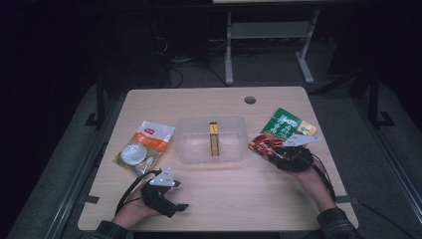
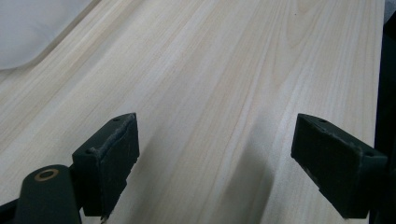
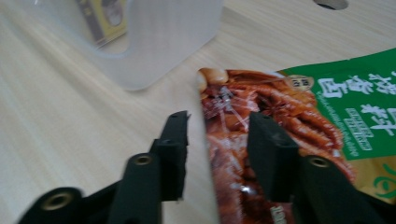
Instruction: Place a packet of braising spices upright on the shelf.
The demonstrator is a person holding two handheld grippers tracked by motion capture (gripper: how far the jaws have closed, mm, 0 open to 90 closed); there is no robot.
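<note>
Red-green snack pouch (image 3: 280, 116) lies flat, its left edge between the right gripper (image 3: 219, 135) jaws, which are narrowed but w/ no firm pinch seen yet. Imo close squarely on that edge, lift clear before going to the clear tub (image 1: 212, 139) at gripper's left. High view adds left gripper (image 1: 171, 196), wide open, idle; right gripper view adds the jaw gap.

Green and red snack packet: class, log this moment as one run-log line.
right gripper: jaws astride edge of green and red snack packet, grip unclear | left gripper: open over bare table | clear tub: holds yellow box
</note>
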